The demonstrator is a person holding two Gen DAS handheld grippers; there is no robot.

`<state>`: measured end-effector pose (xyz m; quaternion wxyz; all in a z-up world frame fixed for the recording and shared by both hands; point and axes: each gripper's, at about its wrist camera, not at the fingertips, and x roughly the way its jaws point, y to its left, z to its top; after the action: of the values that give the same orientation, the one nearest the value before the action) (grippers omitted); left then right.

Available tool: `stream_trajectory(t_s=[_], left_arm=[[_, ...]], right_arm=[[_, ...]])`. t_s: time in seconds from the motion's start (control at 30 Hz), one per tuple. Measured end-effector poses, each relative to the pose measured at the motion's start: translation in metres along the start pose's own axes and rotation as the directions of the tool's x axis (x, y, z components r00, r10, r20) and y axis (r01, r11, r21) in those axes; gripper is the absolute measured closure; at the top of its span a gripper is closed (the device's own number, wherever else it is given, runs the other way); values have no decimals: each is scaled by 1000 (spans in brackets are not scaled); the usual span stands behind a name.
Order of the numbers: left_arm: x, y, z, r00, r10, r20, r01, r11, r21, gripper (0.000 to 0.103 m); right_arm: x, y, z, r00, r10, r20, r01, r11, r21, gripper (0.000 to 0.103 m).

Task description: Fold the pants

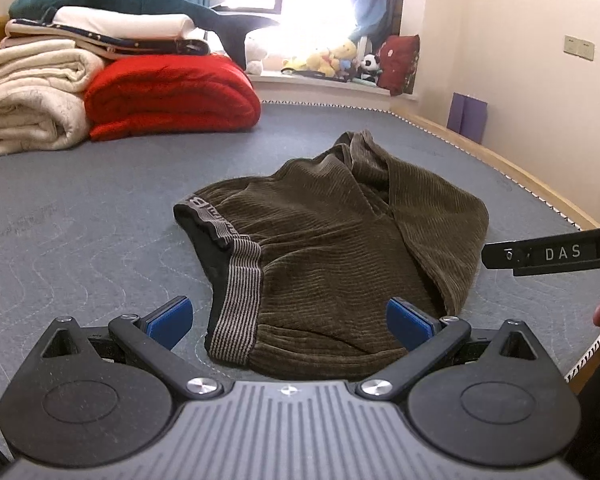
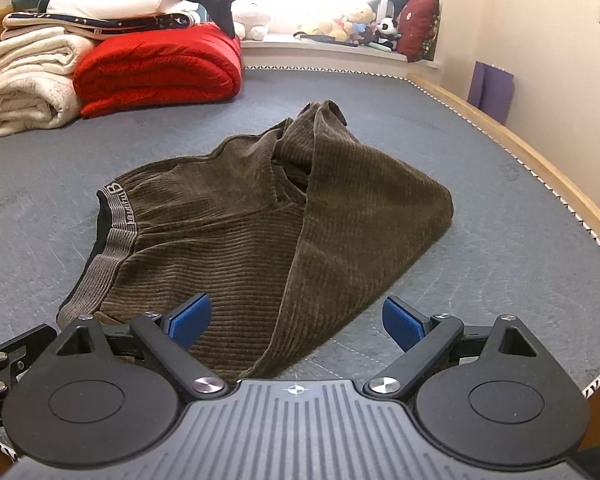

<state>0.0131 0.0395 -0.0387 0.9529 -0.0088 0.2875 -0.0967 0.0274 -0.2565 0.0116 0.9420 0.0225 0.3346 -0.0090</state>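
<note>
Brown corduroy pants (image 1: 332, 248) lie bunched on the grey mattress (image 1: 100, 208), striped waistband (image 1: 240, 280) at left, legs folded back over the top. Left tool (image 1: 288, 322) and right tool (image 2: 296, 322) both spread wide, gripping nothing, just above the near edge of the pants.

Brown corduroy pants (image 1: 332, 248) lie folded and bunched, striped waistband at left, on the mattress (image 1: 100, 220)
</note>
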Motion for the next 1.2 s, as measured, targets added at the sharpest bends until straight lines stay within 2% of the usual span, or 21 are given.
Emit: stream_trajectory(t_s=[0.43, 0.67, 0.87, 1.07, 1.2], left_arm=[[1, 4, 2, 998, -49, -29, 49, 999, -7, 0], [6, 5, 4, 998, -40, -51, 39, 999, -16, 0], [8, 4, 6, 997, -39, -61, 38, 999, -23, 0], [3, 6, 4, 997, -53, -58, 53, 999, 3, 0], [-3, 15, 1, 997, -44, -66, 45, 999, 14, 0]], right_arm=[[0, 0, 1, 1000, 2, -1, -2, 1000, 5, 10], [-3, 5, 0, 1000, 28, 11, -28, 999, -19, 10], [-2, 6, -1, 1000, 5, 26, -4, 1000, -27, 10], [-12, 5, 3, 994, 11, 108, -11, 1000, -9, 10], [-14, 9, 9, 992, 43, 119, -44, 999, 3, 12]])
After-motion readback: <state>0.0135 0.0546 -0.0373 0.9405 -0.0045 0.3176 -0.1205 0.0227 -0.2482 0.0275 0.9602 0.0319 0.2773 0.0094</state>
